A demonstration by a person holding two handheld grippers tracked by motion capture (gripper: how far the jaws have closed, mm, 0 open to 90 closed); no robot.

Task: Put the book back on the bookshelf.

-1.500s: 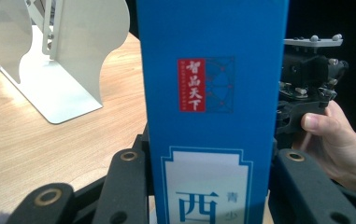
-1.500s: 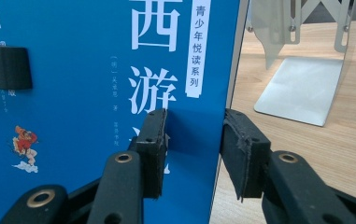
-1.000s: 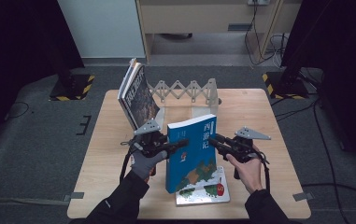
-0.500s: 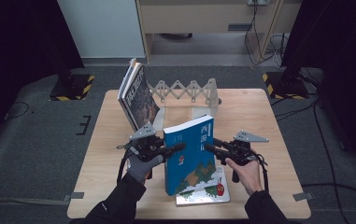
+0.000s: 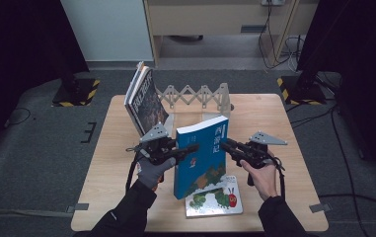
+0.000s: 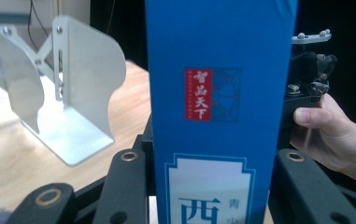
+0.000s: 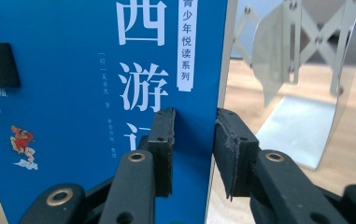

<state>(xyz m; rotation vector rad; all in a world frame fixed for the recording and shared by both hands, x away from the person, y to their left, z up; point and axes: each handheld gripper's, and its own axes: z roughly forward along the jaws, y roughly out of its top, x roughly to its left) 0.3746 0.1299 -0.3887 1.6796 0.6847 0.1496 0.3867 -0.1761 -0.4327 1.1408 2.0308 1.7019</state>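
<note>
Wooden surface (image 5: 126, 207), dark room. Blue book (image 5: 203, 153) standing upright mid-surface over picture book (image 5: 215, 200). Left hand-held gripper (image 5: 188, 148) pinching spine; right hand-held gripper (image 7: 192, 140) closing on cover edge. Keeping book vertical, steering toward metal rack (image 5: 195, 96).

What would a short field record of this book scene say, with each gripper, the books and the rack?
held: blue book, upright above the table
left gripper: shut on its spine edge
right gripper: jaws just closing on its open edge, pads at both covers
under it: picture book, flat
rack: metal, at the back
other books: dark books leaning at rack's left end
</note>
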